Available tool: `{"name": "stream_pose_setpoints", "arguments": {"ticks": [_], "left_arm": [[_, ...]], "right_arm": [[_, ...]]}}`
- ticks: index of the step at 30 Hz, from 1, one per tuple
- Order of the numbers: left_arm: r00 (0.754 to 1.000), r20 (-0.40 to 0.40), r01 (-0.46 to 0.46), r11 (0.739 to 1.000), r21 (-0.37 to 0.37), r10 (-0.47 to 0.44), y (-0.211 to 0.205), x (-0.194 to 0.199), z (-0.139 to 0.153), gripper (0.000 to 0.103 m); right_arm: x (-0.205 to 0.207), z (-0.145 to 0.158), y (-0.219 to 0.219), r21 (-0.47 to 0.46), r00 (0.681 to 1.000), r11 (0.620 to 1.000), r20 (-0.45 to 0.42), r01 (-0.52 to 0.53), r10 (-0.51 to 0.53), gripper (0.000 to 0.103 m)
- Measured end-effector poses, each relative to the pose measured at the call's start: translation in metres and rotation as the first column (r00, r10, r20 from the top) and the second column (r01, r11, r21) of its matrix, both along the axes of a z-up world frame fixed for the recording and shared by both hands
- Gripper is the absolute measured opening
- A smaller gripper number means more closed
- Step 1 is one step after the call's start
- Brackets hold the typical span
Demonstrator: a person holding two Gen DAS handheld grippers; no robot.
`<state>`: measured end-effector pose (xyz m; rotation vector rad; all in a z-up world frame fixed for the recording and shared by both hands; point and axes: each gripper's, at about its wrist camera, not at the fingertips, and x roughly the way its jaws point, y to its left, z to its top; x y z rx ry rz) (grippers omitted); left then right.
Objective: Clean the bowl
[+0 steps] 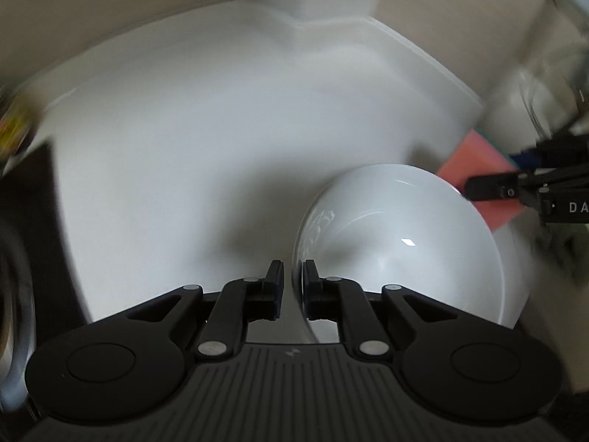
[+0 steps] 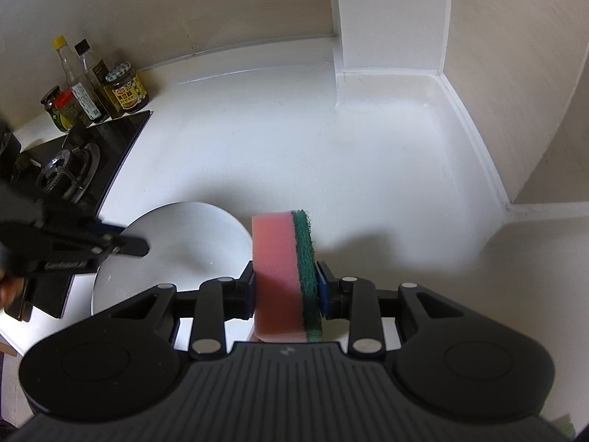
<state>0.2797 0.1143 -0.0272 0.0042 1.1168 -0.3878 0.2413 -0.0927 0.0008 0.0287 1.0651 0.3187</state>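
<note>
The left tool (image 1: 292, 287) and right tool (image 2: 285, 287) are matte black: ribbed grey-black bodies, round side discs, jointed linkage arms with silver rivets. The right tool's pads (image 2: 324, 287) look blue. White lettering marks each tool's side.

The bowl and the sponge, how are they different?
The bowl is white and shiny; the sponge is pink with a dark green scrubbing side. The bowl is round and hollow; the sponge is a flat-sided block. The left claw pinches only the bowl's thin rim, while the right claw squeezes the sponge across its whole thickness. Both are held over the white counter.
</note>
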Motion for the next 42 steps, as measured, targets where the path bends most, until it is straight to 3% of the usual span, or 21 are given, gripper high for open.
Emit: {"name": "stream_pose_setpoints", "arguments": {"ticks": [3, 5, 8, 10, 13, 15, 19, 22, 25, 29, 35, 42], "left_arm": [[0.999, 0.025, 0.027, 0.999, 0.019, -0.028, -0.005, -0.004, -0.005, 0.009], [0.998, 0.000, 0.069, 0.997, 0.023, -0.069, -0.005, 0.005, -0.005, 0.008], [0.981, 0.009, 0.190, 0.978, 0.083, -0.192, -0.013, 0.013, -0.002, 0.007], [0.938, -0.005, 0.345, 0.927, 0.150, -0.348, -0.027, 0.026, -0.001, 0.007], [0.864, -0.021, 0.495, 0.843, 0.210, -0.503, -0.046, 0.032, -0.001, 0.010], [0.864, -0.006, 0.495, 0.849, 0.185, -0.503, -0.043, 0.030, 0.000, 0.009], [0.962, -0.003, 0.273, 0.959, 0.069, -0.274, -0.020, 0.020, -0.001, 0.010], [0.997, -0.034, 0.066, 0.998, -0.008, -0.066, -0.001, 0.004, -0.001, 0.010], [1.000, -0.025, 0.003, 1.000, -0.007, -0.003, -0.001, -0.015, -0.003, 0.010], [0.993, -0.020, 0.114, 0.991, 0.071, -0.113, -0.009, -0.014, 0.000, 0.010], [0.994, 0.000, 0.112, 0.990, 0.086, -0.112, -0.010, -0.015, 0.006, 0.014], [0.993, 0.024, 0.109, 0.989, 0.102, -0.112, -0.011, -0.015, 0.012, 0.012]], "right_arm": [[-0.003, 0.000, 0.000, 0.005, 1.000, 1.000, 0.001, -0.006, 0.006, 0.027], [-0.004, 0.001, 0.002, -0.009, 1.000, 1.000, 0.003, -0.016, 0.016, 0.027], [-0.001, 0.001, 0.004, -0.012, 1.000, 0.999, -0.002, -0.030, 0.030, 0.027], [0.002, 0.002, 0.006, -0.020, 0.999, 0.999, 0.001, -0.035, 0.035, 0.027], [0.005, 0.002, 0.009, -0.034, 1.000, 0.999, 0.008, -0.029, 0.029, 0.027], [0.007, 0.001, 0.008, -0.036, 1.000, 0.999, 0.016, -0.016, 0.016, 0.028], [0.006, 0.000, 0.001, 0.005, 1.000, 1.000, 0.017, 0.015, -0.015, 0.027], [0.004, -0.001, -0.002, 0.022, 0.999, 0.999, 0.019, 0.032, -0.032, 0.027], [0.001, -0.002, -0.002, 0.037, 0.999, 0.999, 0.018, 0.039, -0.039, 0.027], [-0.001, -0.001, 0.002, 0.020, 0.999, 1.000, 0.025, 0.024, -0.025, 0.027], [0.000, 0.001, 0.006, -0.028, 0.999, 1.000, 0.038, -0.001, 0.002, 0.028], [-0.004, -0.001, -0.001, 0.003, 0.998, 0.999, 0.045, 0.042, -0.042, 0.027]]}}
